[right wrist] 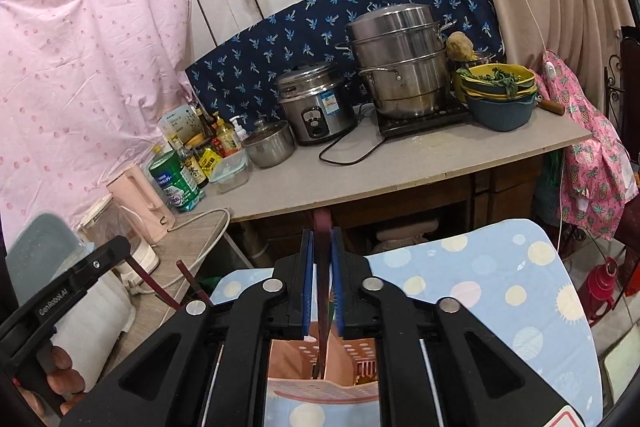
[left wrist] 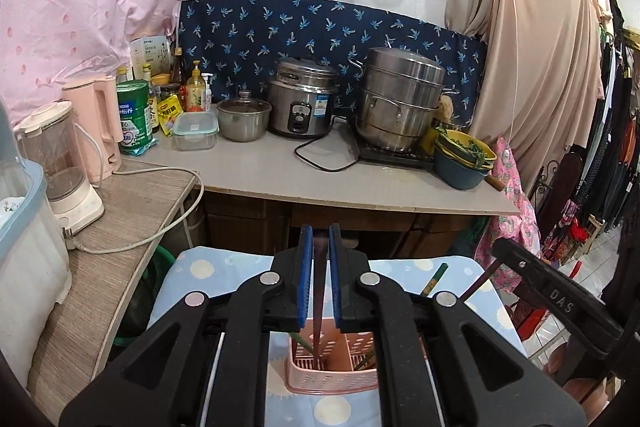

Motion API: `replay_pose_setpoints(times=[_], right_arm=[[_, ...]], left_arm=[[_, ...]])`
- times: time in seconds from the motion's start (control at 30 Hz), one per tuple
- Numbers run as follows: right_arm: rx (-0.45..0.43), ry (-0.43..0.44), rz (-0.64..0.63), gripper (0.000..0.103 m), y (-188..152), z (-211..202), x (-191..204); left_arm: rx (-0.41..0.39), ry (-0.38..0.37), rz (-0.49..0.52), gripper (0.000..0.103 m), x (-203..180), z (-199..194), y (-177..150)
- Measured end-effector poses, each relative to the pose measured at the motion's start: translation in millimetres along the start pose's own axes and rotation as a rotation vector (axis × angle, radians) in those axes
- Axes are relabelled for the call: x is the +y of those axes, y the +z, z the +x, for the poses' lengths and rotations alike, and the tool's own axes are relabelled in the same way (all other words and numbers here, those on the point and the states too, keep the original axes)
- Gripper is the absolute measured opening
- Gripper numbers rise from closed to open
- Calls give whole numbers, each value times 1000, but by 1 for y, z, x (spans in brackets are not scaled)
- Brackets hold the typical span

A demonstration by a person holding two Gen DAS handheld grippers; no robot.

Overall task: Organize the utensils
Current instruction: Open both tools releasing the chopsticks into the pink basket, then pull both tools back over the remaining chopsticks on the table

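Left hand-held gripper (left wrist: 320,239): matte black plastic frame, twin linkage arms with triangular cut-outs, four round silver pivot caps, blue ribbed pads on the inner faces of both fingers (left wrist: 306,267), thin silver guide rods beneath. Side handle stamped "GenRobot.AI" in white, one small screw head.

Right hand-held gripper (right wrist: 320,247): same black build, blue pads, silver pivot caps, raised lettering ending "DAS" on the handle, red-outlined label at the lower corner.

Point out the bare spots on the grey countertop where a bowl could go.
Grey countertop: the front strip is bare, from the clear lidded container across to the stacked blue and yellow bowls, apart from the black cord. The back row is crowded.
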State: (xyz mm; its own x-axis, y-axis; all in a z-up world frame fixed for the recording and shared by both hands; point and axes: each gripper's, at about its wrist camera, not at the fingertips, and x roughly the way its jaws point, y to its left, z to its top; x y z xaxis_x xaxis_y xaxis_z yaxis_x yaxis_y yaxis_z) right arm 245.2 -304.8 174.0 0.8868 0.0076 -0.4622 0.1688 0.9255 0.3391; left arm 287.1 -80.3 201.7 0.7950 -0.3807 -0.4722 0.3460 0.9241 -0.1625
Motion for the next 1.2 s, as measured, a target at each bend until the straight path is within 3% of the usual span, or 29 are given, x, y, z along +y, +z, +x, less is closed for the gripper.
replay_pose_setpoints(times=[0.03, 0.1, 0.17, 0.3, 0.67, 1.2], right_arm=[[-5, -4, 4, 24, 0, -1, -1], [-14, -4, 9, 29, 2, -4, -2], [-22, -2, 10, 29, 3, -7, -2], [-33, -8, -10, 30, 3, -16, 2], [-10, -28, -54, 31, -34, -53, 3], [191, -109, -161, 31, -182, -113, -4]], left_arm=[[2, 0, -2, 13, 1, 0, -1], [1, 7, -8, 30, 2, -1, -2], [-9, 18, -6, 39, 1, -4, -3], [-16, 27, 5, 48, -2, -10, -5], [-15, 49, 51, 51, -8, -43, -35], [135, 80, 82, 51, -1, -83, -152]])
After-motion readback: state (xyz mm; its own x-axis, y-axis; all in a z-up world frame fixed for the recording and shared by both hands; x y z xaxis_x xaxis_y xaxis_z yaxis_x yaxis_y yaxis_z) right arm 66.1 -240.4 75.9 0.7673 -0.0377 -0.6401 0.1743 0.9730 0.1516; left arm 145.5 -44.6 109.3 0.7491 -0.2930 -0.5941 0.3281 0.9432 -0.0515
